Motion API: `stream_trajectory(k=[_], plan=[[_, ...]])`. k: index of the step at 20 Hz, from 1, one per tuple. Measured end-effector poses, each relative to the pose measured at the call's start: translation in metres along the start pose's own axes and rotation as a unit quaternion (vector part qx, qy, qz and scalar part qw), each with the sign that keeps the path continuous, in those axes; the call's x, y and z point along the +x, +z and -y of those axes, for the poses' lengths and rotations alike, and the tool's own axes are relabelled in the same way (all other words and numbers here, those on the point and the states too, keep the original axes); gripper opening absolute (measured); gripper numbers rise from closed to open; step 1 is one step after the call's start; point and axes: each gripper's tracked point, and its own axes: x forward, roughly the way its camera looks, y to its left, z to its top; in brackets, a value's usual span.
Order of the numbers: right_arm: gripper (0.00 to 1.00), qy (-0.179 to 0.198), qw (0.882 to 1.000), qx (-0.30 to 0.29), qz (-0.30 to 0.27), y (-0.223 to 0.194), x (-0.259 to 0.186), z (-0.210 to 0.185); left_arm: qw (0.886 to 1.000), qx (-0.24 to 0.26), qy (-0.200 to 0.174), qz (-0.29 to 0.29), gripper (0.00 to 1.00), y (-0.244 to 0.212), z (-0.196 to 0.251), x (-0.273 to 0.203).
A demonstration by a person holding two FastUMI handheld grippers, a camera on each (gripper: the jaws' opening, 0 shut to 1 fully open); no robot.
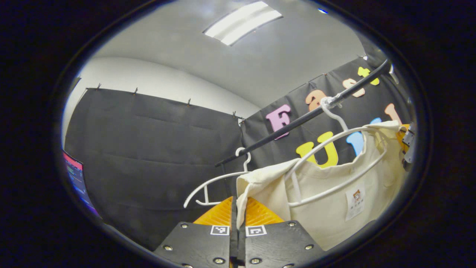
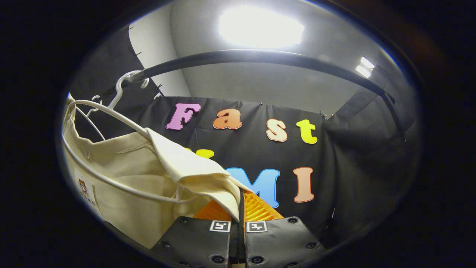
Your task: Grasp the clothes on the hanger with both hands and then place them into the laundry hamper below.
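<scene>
Left claw [image 1: 238, 219] and right claw [image 2: 241, 212] each clamp a shoulder of the cream garment [image 1: 327, 186] on its white hanger [image 1: 334, 134].

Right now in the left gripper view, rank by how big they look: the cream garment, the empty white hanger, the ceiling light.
1. Cream garment, clearly largest, though it hangs nearest the camera.
2. Empty white hanger and ceiling light: similar apparent size, with the light much farther off, so no firm order.
</scene>
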Motion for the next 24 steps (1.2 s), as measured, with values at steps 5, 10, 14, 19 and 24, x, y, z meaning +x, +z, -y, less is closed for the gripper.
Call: stream_trajectory(k=[5, 10, 14, 19, 24], plan=[[0.01, 0.004, 1.000, 0.008, 0.000, -0.004, 0.021, 0.006, 1.000, -0.005, -0.020, -0.006, 0.00, -0.011, 0.002, 0.018], [0.01, 0.017, 1.000, 0.017, -0.008, -0.017, 0.048, 0.001, 1.000, 0.001, -0.031, 0.003, 0.00, -0.010, 0.006, 0.048], [0.01, 0.039, 0.997, 0.063, -0.037, -0.037, 0.068, -0.014, 0.999, -0.002, -0.041, 0.004, 0.01, -0.016, 0.016, 0.067], [0.01, 0.084, 0.979, 0.154, -0.103, -0.070, 0.075, -0.041, 0.999, -0.025, -0.044, -0.003, 0.00, -0.032, 0.014, 0.069], [0.01, 0.118, 0.967, 0.179, -0.141, -0.084, 0.072, -0.062, 0.998, -0.039, -0.046, -0.008, 0.01, -0.039, 0.003, 0.071]])
